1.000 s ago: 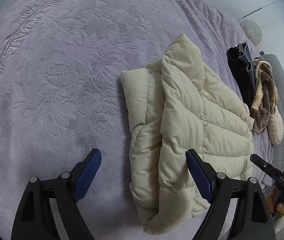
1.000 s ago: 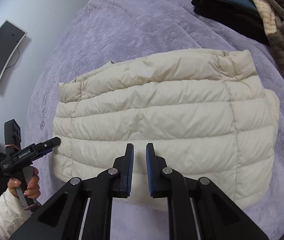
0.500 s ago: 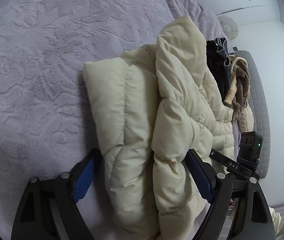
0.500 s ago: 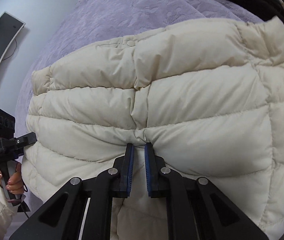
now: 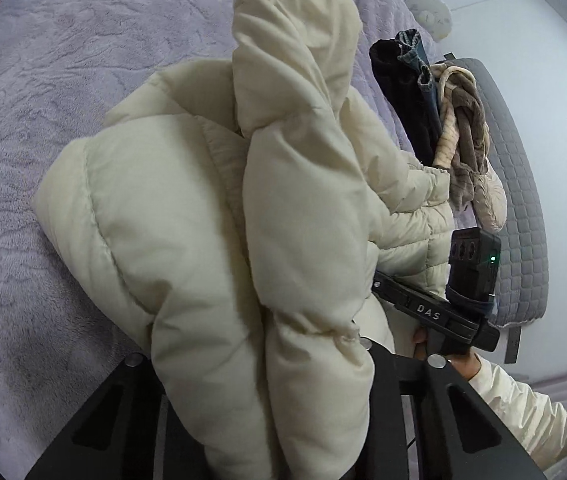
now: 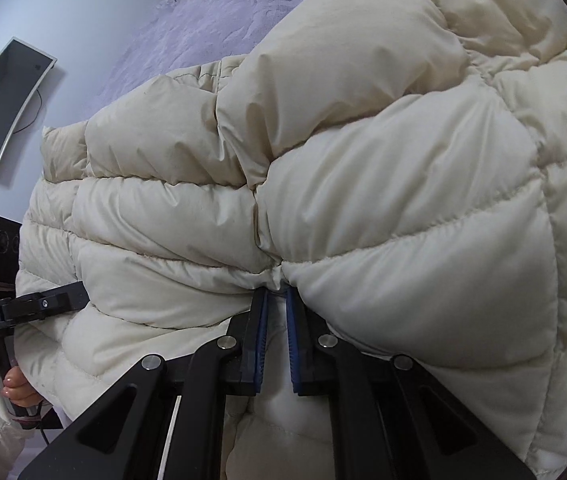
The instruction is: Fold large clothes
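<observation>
The bed [image 5: 43, 80], covered with a lilac embossed blanket, is carrying everything here. The cream puffer jacket [image 5: 187, 208] is lying bunched near the bed's near edge, already folded over on itself into a thick bundle, with one end sticking up toward the far side. A small pile of other clothes [image 5: 435, 120], dark, denim and brown striped, is sitting further along, toward the bed's right edge beside the grey quilted headboard [image 5: 523, 200].

The left gripper [image 5: 259, 360] is sitting around one end of the bundle. Its jaws have just been closing, and the padded layers are filling the space between them, so it seems to be gripping the jacket, though the pads themselves are hidden under the fabric. The right gripper [image 6: 277, 340] is pinching the jacket at a quilting seam, on the long edge nearest the person. Its blue pads are nearly together with only a thin fold of fabric between them.

In my judgement the step in hand is taking hold of the half-folded jacket at two points, to make the next fold or to lift it. The next move is asking for both grips to hold together, because the puffy filling is springy and slippery. One hand moving alone could let the fold open again.
</observation>
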Action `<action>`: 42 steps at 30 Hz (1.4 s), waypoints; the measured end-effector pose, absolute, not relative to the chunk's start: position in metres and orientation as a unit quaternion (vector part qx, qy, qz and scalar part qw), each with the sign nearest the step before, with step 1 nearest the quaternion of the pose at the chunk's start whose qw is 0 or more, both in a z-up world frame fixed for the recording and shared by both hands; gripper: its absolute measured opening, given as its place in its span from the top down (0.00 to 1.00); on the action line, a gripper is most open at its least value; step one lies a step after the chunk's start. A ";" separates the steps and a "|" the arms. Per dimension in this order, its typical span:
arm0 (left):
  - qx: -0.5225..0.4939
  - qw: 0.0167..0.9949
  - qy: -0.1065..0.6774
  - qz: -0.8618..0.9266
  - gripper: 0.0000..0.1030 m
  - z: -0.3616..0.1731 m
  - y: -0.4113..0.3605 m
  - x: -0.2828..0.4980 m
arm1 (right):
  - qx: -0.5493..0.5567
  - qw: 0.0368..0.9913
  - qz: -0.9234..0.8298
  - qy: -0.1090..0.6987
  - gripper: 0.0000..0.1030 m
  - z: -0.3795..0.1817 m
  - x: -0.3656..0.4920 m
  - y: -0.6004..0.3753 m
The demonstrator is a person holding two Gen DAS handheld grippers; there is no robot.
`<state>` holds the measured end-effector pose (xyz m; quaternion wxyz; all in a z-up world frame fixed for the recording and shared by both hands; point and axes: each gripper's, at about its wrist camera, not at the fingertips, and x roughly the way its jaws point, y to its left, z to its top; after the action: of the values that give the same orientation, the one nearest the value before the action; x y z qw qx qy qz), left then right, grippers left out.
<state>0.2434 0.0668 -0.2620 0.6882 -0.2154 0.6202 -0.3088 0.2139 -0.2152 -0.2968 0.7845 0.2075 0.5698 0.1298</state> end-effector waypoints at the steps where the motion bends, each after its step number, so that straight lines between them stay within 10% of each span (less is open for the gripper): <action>1: -0.216 0.690 0.616 -0.312 0.75 -0.254 0.063 0.242 | 0.210 0.784 0.131 0.569 0.92 -0.298 0.213 -0.216; 27: -0.055 0.749 0.590 -0.297 0.75 -0.154 -0.096 0.205 | 0.401 0.689 0.231 0.558 0.92 -0.282 0.189 -0.318; 28: -0.053 0.748 0.592 -0.294 0.75 -0.156 -0.097 0.203 | 0.396 0.700 0.230 0.548 0.88 -0.268 0.183 -0.330; 31: -0.048 0.748 0.596 -0.290 0.75 -0.157 -0.101 0.202 | 0.369 0.745 0.205 0.517 0.16 -0.225 0.157 -0.370; 32: -0.046 0.748 0.597 -0.288 0.75 -0.157 -0.105 0.202 | 0.355 0.765 0.191 0.503 0.14 -0.213 0.145 -0.383; 36: -0.045 0.747 0.602 -0.280 0.75 -0.158 -0.110 0.203 | 0.288 0.805 0.084 0.511 0.28 -0.202 0.104 -0.428; 40: -0.032 0.744 0.609 -0.272 0.75 -0.157 -0.122 0.202 | 0.354 0.765 0.076 0.533 0.81 -0.252 0.086 -0.456; 42: -0.020 0.740 0.612 -0.278 0.75 -0.154 -0.135 0.204 | 0.376 0.751 0.090 0.535 0.87 -0.275 0.089 -0.467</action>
<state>0.2038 -0.1348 -0.1540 0.7398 -0.0196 0.6124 -0.2780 0.0890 -0.4667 -0.2752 0.7510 0.3761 0.5353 0.0901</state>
